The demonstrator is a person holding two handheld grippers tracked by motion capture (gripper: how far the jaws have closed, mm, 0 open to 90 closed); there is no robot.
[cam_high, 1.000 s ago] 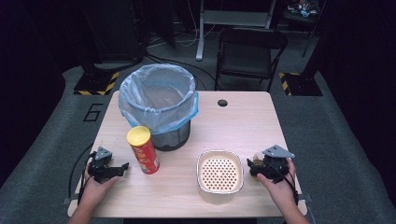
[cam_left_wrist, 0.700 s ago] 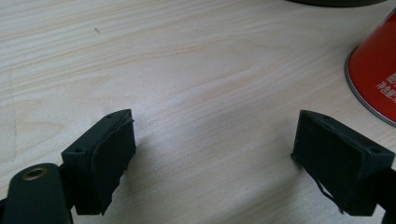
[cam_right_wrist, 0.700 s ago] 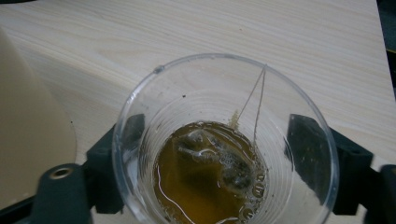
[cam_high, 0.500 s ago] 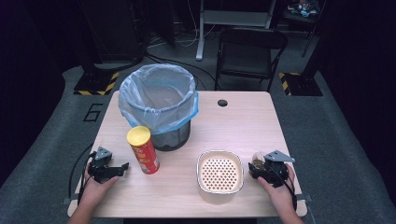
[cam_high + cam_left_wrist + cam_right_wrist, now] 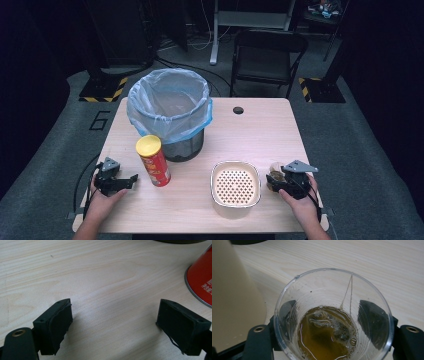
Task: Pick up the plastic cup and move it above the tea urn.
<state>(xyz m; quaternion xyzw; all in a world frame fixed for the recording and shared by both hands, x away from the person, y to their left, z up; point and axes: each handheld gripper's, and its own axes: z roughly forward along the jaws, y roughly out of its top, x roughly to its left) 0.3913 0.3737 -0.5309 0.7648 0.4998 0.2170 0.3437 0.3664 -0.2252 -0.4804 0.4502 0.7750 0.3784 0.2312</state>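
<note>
At the near right corner of the table (image 5: 260,130), at about four o'clock from its centre, the right gripper (image 5: 280,181) has a clear plastic cup (image 5: 332,315) between its jaws. They have just been closing in, and the right gripper view shows both black pads pressed flat against the cup's wall — the claw is gripping the cup. The cup stands upright on the wood, holding a shallow pool of amber tea with a sodden teabag (image 5: 325,326) in it; the bag's string runs up the inner wall to the rim at about one o'clock. Just beside the cup, at nine o'clock from it in the high view, sits a cream bowl with a perforated strainer insert (image 5: 236,183).

The left gripper (image 5: 122,182) rests at the near left, at about eight o'clock from the table's centre. Its jaws stand wide apart with only bare wood between them — open and holding nothing. A red crisp tube with a yellow lid (image 5: 153,161) stands upright near it, at two o'clock from the gripper. Behind the tube, at eleven o'clock from the table's centre, is a dark bin lined with a pale blue bag (image 5: 170,107).
</note>
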